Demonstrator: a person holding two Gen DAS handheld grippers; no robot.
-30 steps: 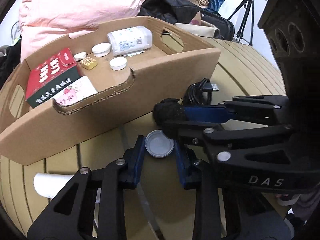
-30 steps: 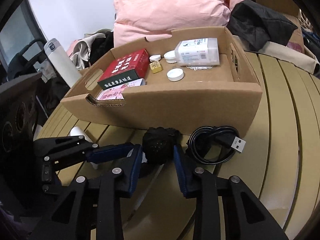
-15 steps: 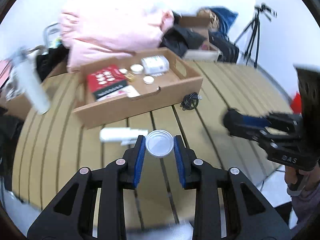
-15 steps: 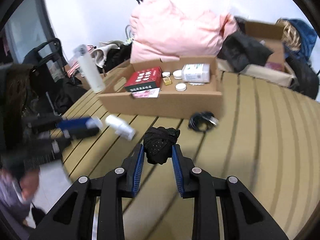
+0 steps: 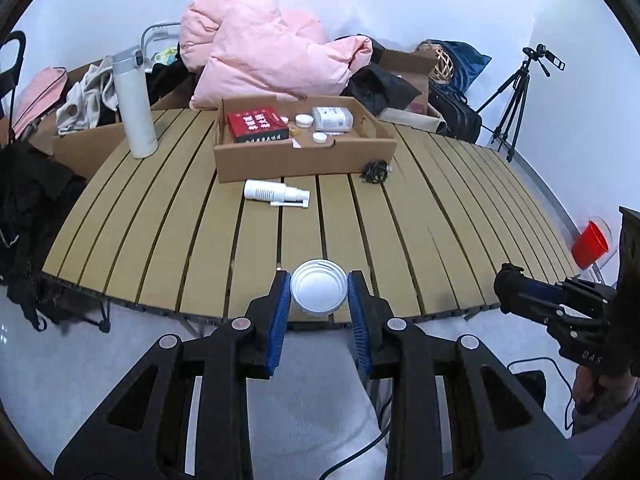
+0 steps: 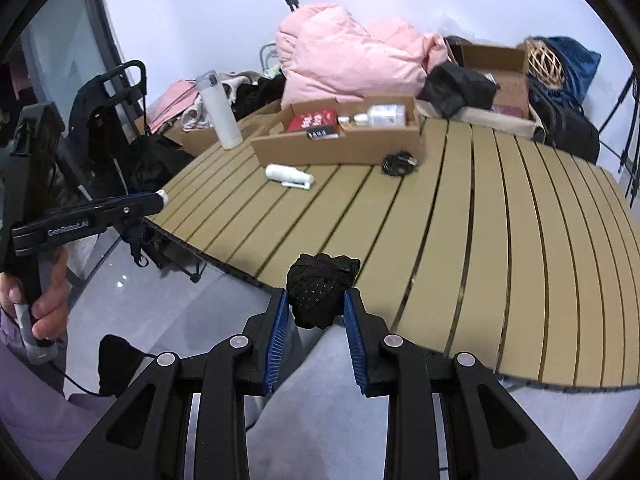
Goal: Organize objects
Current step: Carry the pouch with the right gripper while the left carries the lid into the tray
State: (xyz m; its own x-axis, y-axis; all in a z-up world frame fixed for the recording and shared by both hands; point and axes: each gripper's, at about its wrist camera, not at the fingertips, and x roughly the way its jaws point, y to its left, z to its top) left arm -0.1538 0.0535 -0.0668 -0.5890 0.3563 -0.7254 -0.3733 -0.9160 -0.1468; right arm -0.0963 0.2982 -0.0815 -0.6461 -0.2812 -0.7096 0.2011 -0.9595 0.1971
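My left gripper (image 5: 319, 280) is shut on a small round silver tin (image 5: 318, 294), held above the near edge of the slatted table (image 5: 400, 240). Past that edge my right gripper (image 6: 315, 296) is shut on a black mesh fabric bundle (image 6: 320, 286). Each gripper shows in the other's view, the right gripper (image 5: 516, 288) at the right and the left gripper (image 6: 154, 200) at the left. Far across the table stands the cardboard box (image 5: 304, 160) with a red box (image 5: 258, 126), a white bottle and small lids inside.
A white spray bottle (image 5: 274, 193) and a coiled black cable (image 5: 374, 170) lie in front of the box. A white thermos (image 5: 134, 104) stands at the back left. Pink bedding (image 5: 264, 56), bags and a tripod (image 5: 516, 100) are behind. A red cup (image 5: 590, 244) sits on the floor, right.
Both grippers have pulled back and up from beside the box to the table's near edge, carrying the tin and the black bundle. The box now looks small and far.
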